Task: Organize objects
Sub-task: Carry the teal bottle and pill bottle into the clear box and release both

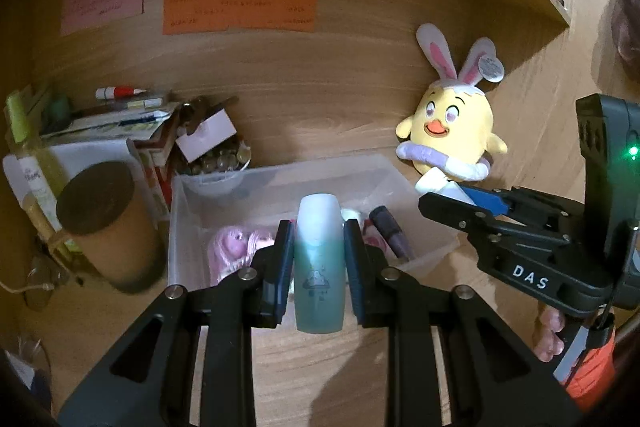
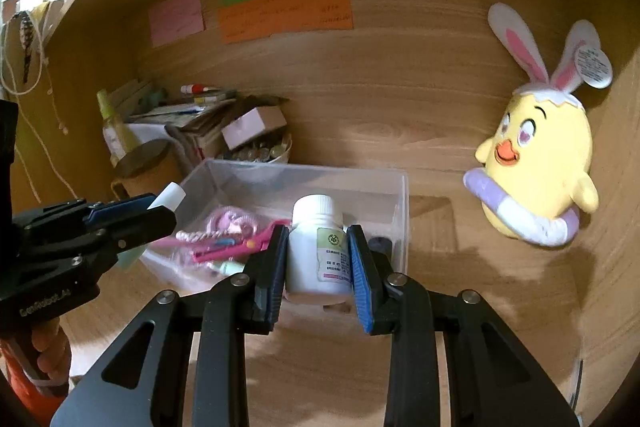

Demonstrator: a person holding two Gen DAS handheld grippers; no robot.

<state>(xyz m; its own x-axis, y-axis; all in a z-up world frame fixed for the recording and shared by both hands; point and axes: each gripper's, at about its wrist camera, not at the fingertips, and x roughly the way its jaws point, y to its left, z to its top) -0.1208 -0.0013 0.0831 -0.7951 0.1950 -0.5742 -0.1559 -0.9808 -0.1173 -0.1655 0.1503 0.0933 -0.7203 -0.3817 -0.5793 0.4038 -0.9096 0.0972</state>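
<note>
teal bottle (image 1: 319,263) clenched between left jaws, white pill bottle (image 2: 316,247) between right jaws, above clear bin (image 2: 396,195).

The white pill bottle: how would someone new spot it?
Find the clear plastic bin on the wooden desk. Just in front, the right gripper clamps the white pill bottle. Its ribbed white cap and green-marked label distinguish it from the left gripper's teal bottle.

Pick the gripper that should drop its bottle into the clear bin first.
Probably the left gripper: in the right wrist view its teal bottle already hangs at the clear bin rim, while the right gripper holds the white pill bottle nearer the front.
</note>
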